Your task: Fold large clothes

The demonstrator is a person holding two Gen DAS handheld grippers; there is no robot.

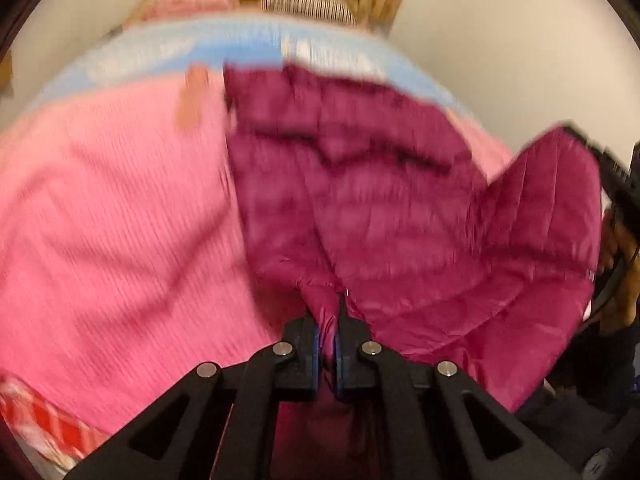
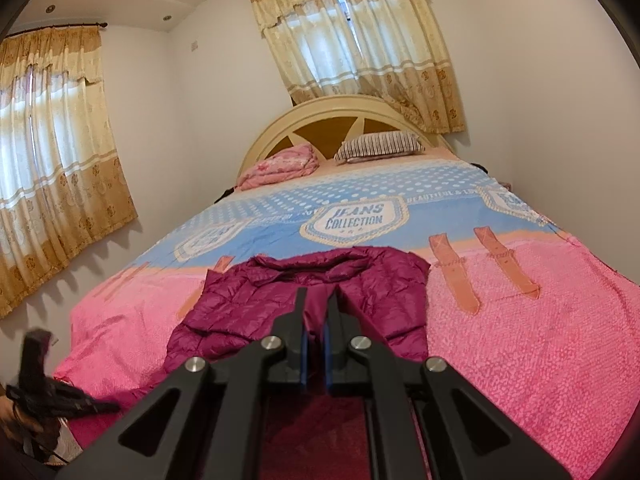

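Together we hold both tools clamped on the quilted maroon puffer jacket (image 2: 304,296), which lies on the pink lower half of the bed near its foot, in the lower centre of both views. Our left tool (image 1: 327,312) pinches a gathered fold of the shiny maroon fabric between its black fingers (image 1: 347,320), and the jacket spreads up and to the right of it, blurred in that view. Our right tool (image 2: 314,312) has its fingers nearly closed with maroon fabric showing in the narrow gap between them. Under the jacket lies the pink and light-blue bedspread (image 2: 520,320), printed with "JEANS COLLECTION" badges and orange strap shapes. Toward the top centre of the right wrist view, a striped pillow (image 2: 380,146) and a folded pink blanket (image 2: 280,166) rest against the cream arched headboard (image 2: 320,114). Gold-patterned curtains (image 2: 356,40) hang behind the bed and at the left of that view.
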